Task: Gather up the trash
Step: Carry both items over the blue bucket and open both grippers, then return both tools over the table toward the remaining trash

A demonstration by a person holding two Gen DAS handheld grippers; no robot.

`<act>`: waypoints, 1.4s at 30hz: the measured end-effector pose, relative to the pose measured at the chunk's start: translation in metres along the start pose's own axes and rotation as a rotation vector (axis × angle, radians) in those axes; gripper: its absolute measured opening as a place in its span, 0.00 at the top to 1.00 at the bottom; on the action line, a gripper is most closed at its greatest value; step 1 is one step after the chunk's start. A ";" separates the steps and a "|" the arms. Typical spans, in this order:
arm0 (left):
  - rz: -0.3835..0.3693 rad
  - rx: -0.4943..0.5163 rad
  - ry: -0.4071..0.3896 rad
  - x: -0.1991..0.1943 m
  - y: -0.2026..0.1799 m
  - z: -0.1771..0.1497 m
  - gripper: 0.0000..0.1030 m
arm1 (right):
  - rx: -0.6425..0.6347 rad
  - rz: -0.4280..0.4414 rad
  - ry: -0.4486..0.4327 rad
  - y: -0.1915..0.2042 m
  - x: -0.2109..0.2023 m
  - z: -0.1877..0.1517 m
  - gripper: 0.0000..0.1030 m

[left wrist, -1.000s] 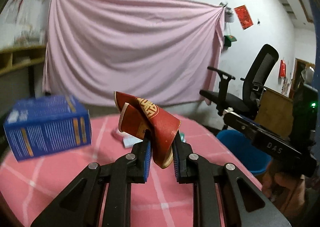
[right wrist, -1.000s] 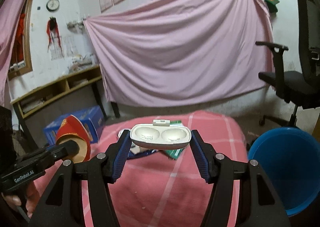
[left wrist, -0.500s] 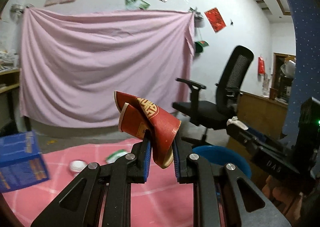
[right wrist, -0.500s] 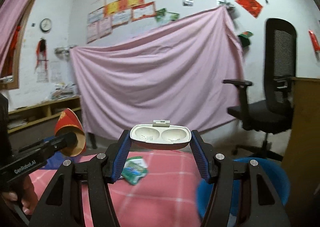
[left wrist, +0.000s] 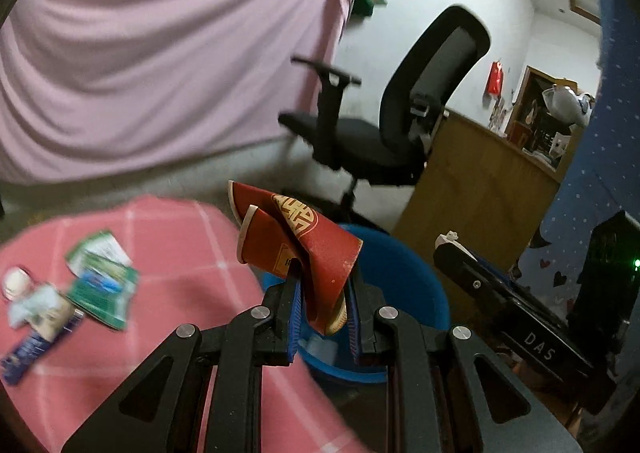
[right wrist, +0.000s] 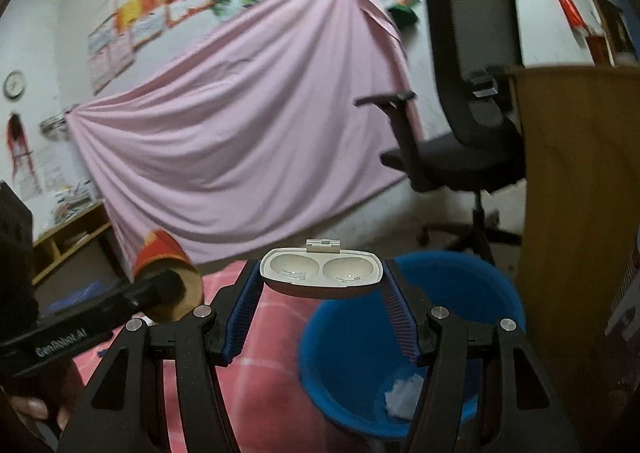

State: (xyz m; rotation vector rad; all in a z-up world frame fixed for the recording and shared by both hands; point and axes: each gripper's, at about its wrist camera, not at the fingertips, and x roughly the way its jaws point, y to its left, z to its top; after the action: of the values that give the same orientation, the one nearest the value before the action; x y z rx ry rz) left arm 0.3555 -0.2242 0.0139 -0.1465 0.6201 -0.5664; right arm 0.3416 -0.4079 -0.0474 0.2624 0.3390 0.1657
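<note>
left gripper [left wrist: 322,305] pinched crumpled red paper cup [left wrist: 298,249], bin at 1 o'clock | right gripper [right wrist: 322,303] clamped glossy white oval case [right wrist: 320,271] | round blue plastic bin [right wrist: 460,317] below, white wad inside

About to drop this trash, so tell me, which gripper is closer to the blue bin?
Right, though it's close. The right gripper, holding the white case, is over the bin's rim. The left gripper, holding the red cup, is at the table-side edge.
</note>
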 end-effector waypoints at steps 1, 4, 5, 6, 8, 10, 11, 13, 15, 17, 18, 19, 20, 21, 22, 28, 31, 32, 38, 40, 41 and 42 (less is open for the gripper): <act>-0.008 -0.014 0.022 0.006 0.000 -0.001 0.84 | 0.014 -0.007 0.014 -0.005 0.002 -0.001 0.43; -0.022 -0.044 0.078 0.024 0.000 0.003 0.84 | 0.069 -0.031 0.055 -0.023 0.012 -0.003 0.43; -0.025 -0.047 0.093 0.029 -0.001 0.003 0.84 | 0.086 -0.036 0.066 -0.028 0.015 -0.004 0.43; -0.025 -0.050 0.107 0.035 -0.002 0.004 0.84 | 0.100 -0.040 0.073 -0.031 0.016 -0.005 0.43; -0.024 -0.054 0.125 0.039 -0.001 0.004 0.84 | 0.125 -0.050 0.089 -0.039 0.021 -0.007 0.43; -0.035 -0.066 0.142 0.044 0.000 0.004 0.84 | 0.143 -0.054 0.103 -0.043 0.024 -0.008 0.43; -0.039 -0.070 0.149 0.046 0.001 0.004 0.84 | 0.155 -0.056 0.114 -0.045 0.025 -0.009 0.43; -0.041 -0.079 0.170 0.050 0.002 0.003 0.83 | 0.164 -0.060 0.128 -0.049 0.027 -0.009 0.43; -0.040 -0.087 0.184 0.052 0.004 0.003 0.81 | 0.172 -0.067 0.135 -0.054 0.027 -0.009 0.43; -0.045 -0.098 0.188 0.053 0.006 0.002 0.70 | 0.188 -0.070 0.136 -0.057 0.026 -0.008 0.42; -0.045 -0.102 0.185 0.052 0.006 0.003 0.68 | 0.194 -0.073 0.135 -0.059 0.026 -0.008 0.41; -0.042 -0.106 0.182 0.052 0.007 0.003 0.67 | 0.201 -0.076 0.135 -0.061 0.025 -0.008 0.39; -0.038 -0.109 0.180 0.051 0.008 0.004 0.67 | 0.205 -0.077 0.134 -0.062 0.026 -0.007 0.39; -0.036 -0.113 0.180 0.051 0.009 0.005 0.67 | 0.207 -0.079 0.133 -0.063 0.025 -0.007 0.39; -0.035 -0.115 0.180 0.049 0.010 0.005 0.67 | 0.208 -0.080 0.132 -0.063 0.025 -0.006 0.39; 0.008 -0.091 0.108 0.030 0.015 0.007 0.56 | 0.195 -0.084 0.116 -0.060 0.021 -0.003 0.36; 0.028 -0.079 0.086 0.021 0.017 0.008 0.56 | 0.184 -0.085 0.105 -0.057 0.020 0.000 0.35; 0.034 -0.075 0.076 0.017 0.017 0.009 0.52 | 0.176 -0.085 0.099 -0.054 0.019 0.001 0.35; 0.111 -0.070 -0.032 -0.014 0.023 0.009 0.17 | 0.113 -0.067 0.036 -0.035 0.009 0.010 0.23; 0.154 -0.067 -0.084 -0.026 0.026 0.008 0.07 | 0.100 -0.062 0.004 -0.028 0.005 0.013 0.19; 0.189 -0.065 -0.130 -0.036 0.029 0.007 0.03 | 0.090 -0.057 -0.021 -0.022 0.003 0.016 0.18; 0.214 -0.062 -0.162 -0.044 0.031 0.006 0.03 | 0.084 -0.051 -0.041 -0.018 0.001 0.017 0.15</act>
State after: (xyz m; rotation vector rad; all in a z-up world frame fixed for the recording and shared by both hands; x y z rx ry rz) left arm 0.3438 -0.1749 0.0318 -0.1803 0.4884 -0.3246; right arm 0.3503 -0.4292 -0.0371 0.3396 0.3123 0.0956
